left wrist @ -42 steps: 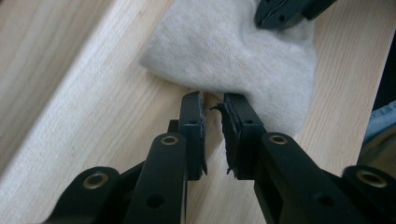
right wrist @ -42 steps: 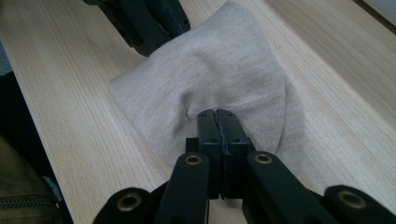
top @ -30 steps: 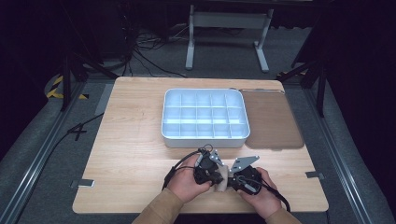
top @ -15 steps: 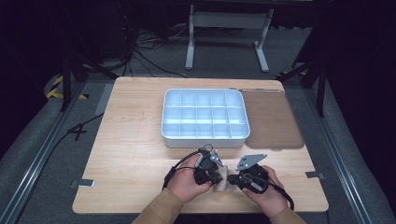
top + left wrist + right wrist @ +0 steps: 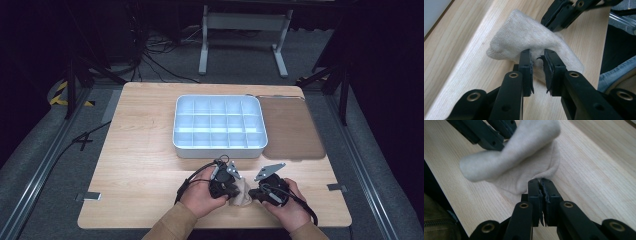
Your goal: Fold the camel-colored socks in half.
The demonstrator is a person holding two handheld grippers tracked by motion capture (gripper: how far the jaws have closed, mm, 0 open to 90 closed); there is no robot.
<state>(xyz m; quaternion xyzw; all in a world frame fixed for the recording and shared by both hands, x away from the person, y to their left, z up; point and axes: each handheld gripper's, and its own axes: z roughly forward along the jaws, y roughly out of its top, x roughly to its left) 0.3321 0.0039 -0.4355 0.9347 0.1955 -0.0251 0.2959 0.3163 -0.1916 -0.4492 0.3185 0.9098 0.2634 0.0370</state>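
Observation:
A beige sock [image 5: 243, 193] lies near the table's front edge between both hand-held grippers. My left gripper [image 5: 233, 192] comes at it from the left. In the left gripper view its jaws [image 5: 537, 53] stand a little apart with a fold of the sock [image 5: 524, 32] caught between the pads. My right gripper [image 5: 254, 193] meets the sock from the right. Its jaws [image 5: 540, 181] have just been opening slightly, but they still pinch the edge of the sock [image 5: 524, 170]. One end of the sock is raised off the wood toward the left gripper [image 5: 499, 142].
A white compartment tray [image 5: 218, 147] stands at the table's middle, just beyond the hands. A brown mat [image 5: 292, 130] lies to its right. Bare wood [image 5: 140, 165] stretches to the left. The front edge runs right under the forearms.
My right gripper has shifted a little to the right, away from the left one, and more of the sock shows between them. The left hand has stayed put.

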